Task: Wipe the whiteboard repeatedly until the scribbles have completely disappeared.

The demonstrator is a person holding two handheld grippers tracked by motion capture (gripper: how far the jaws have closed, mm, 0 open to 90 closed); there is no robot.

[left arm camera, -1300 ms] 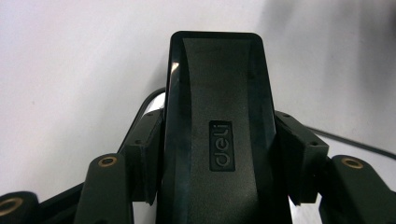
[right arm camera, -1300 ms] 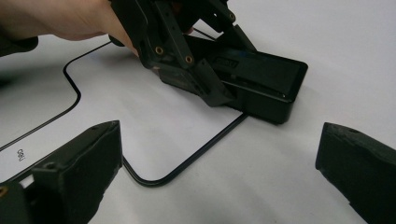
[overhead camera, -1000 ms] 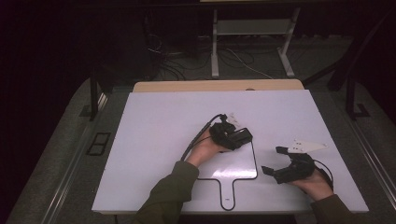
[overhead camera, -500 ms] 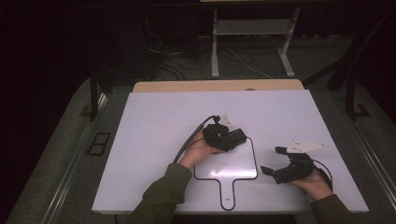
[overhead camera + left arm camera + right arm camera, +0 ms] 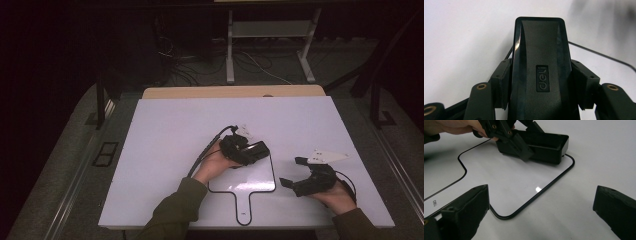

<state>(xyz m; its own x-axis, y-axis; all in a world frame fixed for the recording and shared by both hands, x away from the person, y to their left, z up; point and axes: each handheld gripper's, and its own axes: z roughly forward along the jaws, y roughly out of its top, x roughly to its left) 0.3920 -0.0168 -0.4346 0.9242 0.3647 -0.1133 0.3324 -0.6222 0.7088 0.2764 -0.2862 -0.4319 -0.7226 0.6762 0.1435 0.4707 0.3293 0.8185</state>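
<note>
White matte table [image 5: 165, 150] — left hand-held gripper [image 5: 541, 82] clamps glossy black box [image 5: 540, 50].

White table [image 5: 165, 145] with black-outlined paddle-shaped board [image 5: 250, 177] flat on top.

Your left gripper [image 5: 255, 151] points toward 3 o'clock, its 2 jaws clamped against something black between them, your left hand [image 5: 212, 165] gripping behind. Your right gripper [image 5: 295, 172] points toward 10 o'clock, jaws spread wide with nothing between them.

One black stapler [image 5: 540, 72], two grippers
</note>
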